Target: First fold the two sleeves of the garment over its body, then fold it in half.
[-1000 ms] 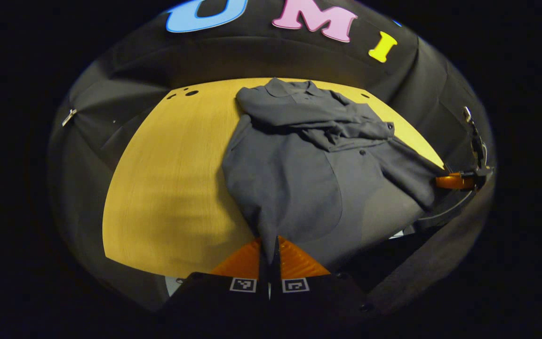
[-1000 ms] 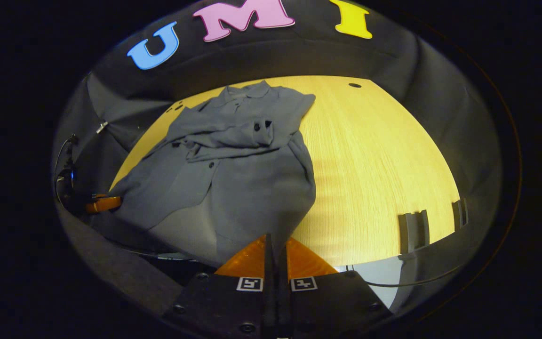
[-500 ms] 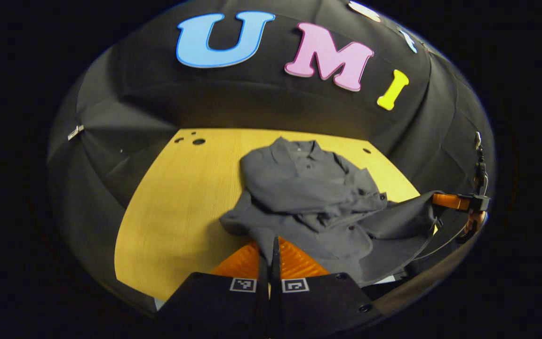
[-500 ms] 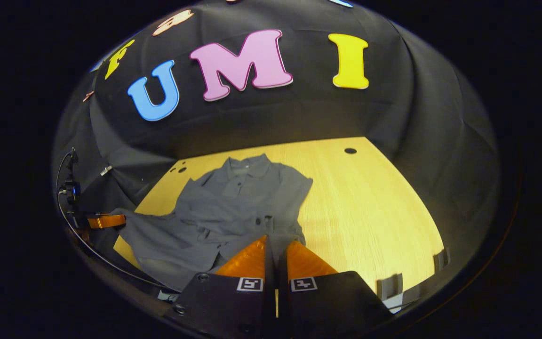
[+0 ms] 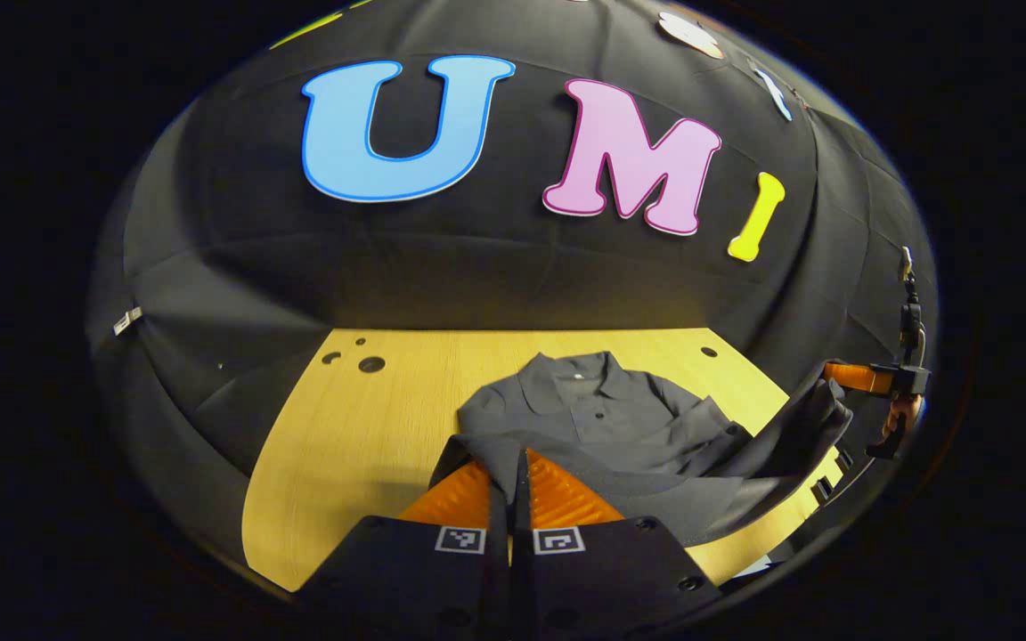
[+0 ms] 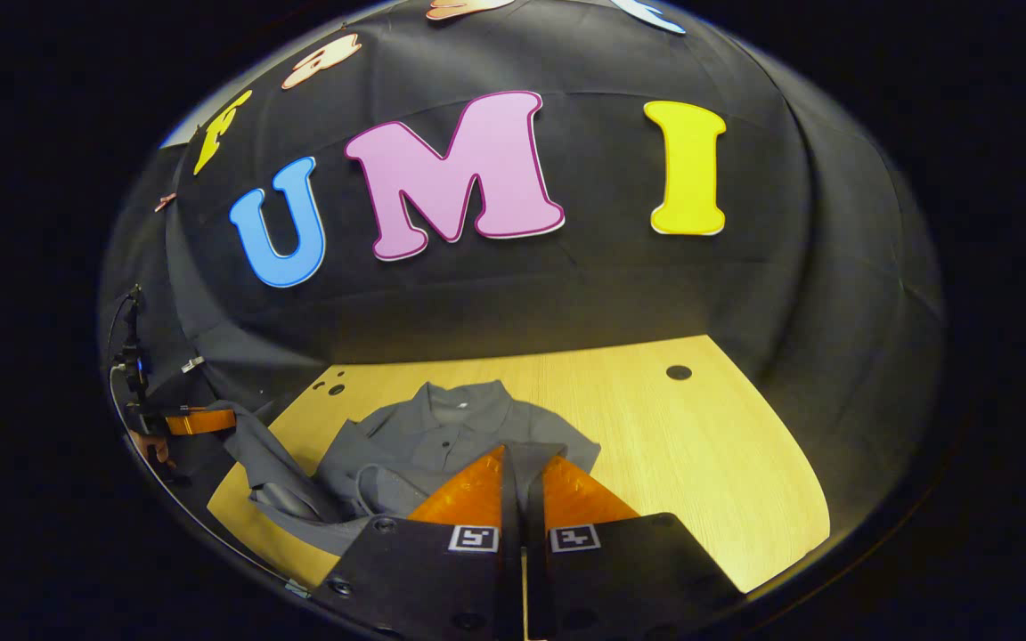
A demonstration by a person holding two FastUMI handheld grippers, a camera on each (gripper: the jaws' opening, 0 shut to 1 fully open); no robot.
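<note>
Grey garment (image 5: pixel 602 418) lies on the wooden table (image 5: pixel 362 427) — collar at 12 o'clock toward the booth wall, hem edge raised off the surface at 6 o'clock.

Left gripper (image 5: pixel 510 485): fingers pressed together on the hem corner, cloth pinched between them. In the right gripper view it sits at 9 o'clock, gripping fabric.

Right gripper (image 6: pixel 522 485): fingers likewise clamped on the other hem corner. In the left gripper view it sits at 3 o'clock, lifted cloth hanging from it.

Sleeves (image 6: pixel 370 472) lie bunched across the body — buttons (image 5: pixel 596 415) visible below the collar.
</note>
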